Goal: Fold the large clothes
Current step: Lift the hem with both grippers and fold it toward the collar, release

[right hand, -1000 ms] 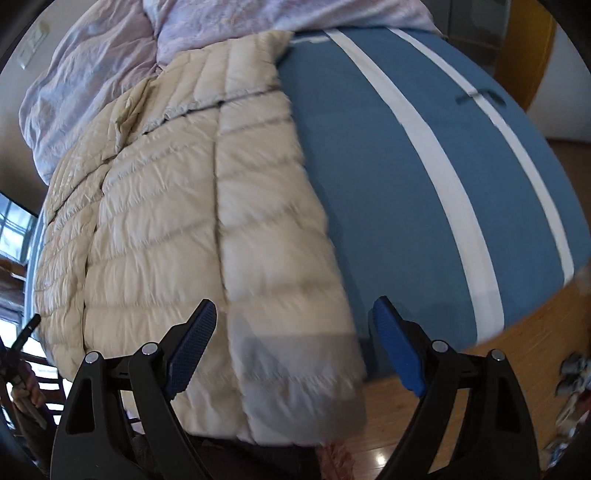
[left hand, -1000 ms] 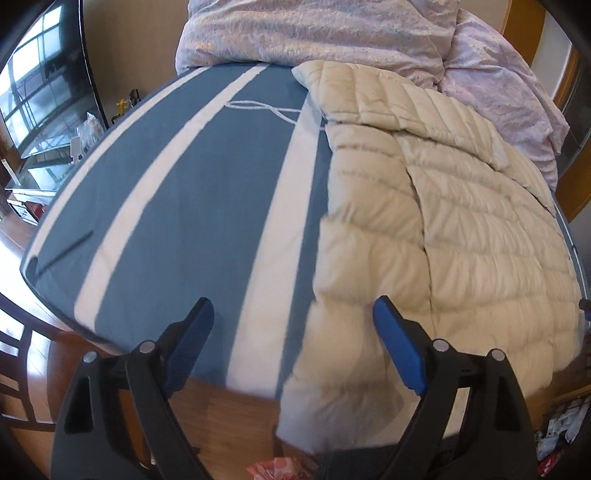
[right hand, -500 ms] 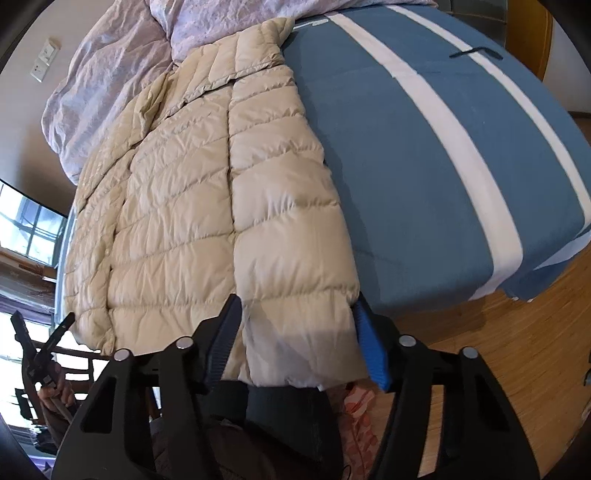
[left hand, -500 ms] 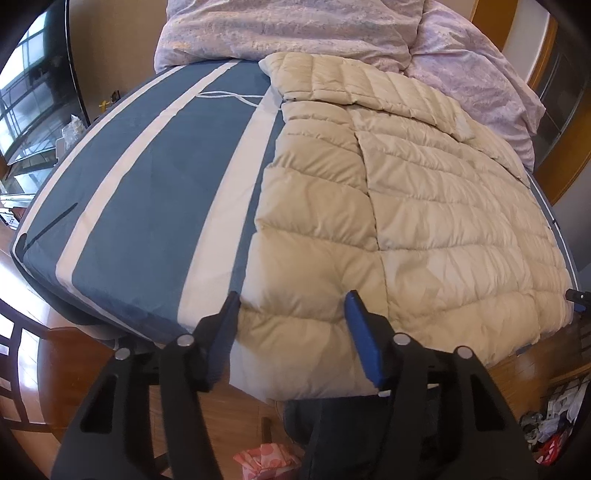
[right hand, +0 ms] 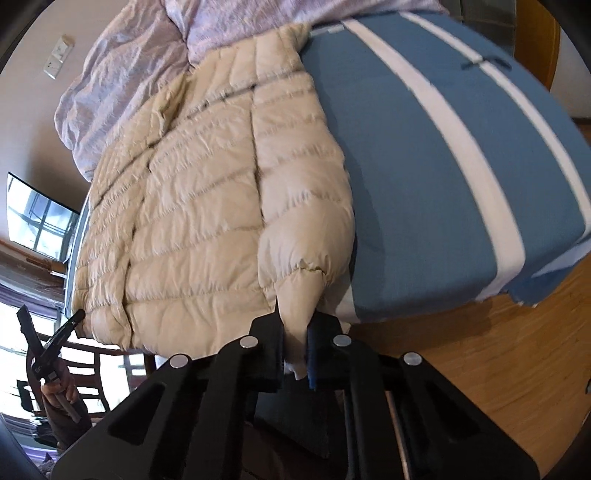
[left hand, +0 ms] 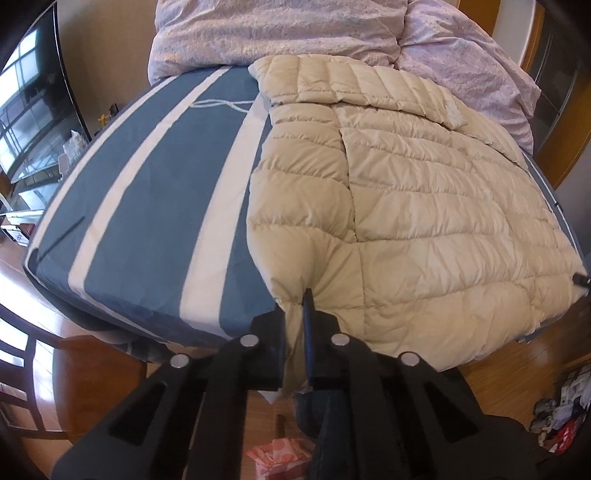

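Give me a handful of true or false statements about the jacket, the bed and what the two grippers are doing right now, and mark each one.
1. The left gripper is shut on the near hem of the beige puffer jacket. True.
2. The right gripper hangs open above the jacket. False: its fingers pinch a bunched piece of the jacket's near edge.
3. The jacket lies on a blue bedsheet with white stripes. True.
4. The jacket is already folded into a small square. False: it is spread out flat along the bed.
5. A lilac duvet is heaped at the far end of the bed. True.
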### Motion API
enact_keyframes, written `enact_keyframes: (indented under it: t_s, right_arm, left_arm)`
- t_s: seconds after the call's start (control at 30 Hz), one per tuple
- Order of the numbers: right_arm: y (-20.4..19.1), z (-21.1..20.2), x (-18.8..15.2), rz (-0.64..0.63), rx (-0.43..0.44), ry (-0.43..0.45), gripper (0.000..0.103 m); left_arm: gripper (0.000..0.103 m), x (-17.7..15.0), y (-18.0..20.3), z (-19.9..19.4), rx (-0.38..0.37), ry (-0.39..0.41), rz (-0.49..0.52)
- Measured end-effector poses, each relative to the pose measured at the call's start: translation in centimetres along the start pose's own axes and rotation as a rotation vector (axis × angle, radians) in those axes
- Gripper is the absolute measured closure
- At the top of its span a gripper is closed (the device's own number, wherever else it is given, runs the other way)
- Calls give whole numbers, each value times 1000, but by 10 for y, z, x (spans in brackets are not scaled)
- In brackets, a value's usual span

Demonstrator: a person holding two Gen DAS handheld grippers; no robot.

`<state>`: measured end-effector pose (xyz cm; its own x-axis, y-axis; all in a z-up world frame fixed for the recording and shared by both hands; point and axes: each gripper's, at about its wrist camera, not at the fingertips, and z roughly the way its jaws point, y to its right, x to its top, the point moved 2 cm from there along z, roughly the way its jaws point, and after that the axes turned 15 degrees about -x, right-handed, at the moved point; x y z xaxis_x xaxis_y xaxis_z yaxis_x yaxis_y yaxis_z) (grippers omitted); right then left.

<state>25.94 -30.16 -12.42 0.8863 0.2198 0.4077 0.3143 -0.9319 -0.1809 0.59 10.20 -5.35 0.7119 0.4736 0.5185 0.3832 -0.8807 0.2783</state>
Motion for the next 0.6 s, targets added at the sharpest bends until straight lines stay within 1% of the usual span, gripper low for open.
enact_keyframes:
  t_s: [0.17,0.37,0.6]
  right_arm:
    - [-9,-19,22,-14,-19,70,94]
    - [-30,-24,52,-48,-60,124,95]
    - [-53,-23,95,-82,-107,182,95]
  left_arm:
    - [97,14,-3,-8,18,22,2]
    - [97,41,-4,-15,51,53,13]
    - [97,89,-3,-16,84,104,27]
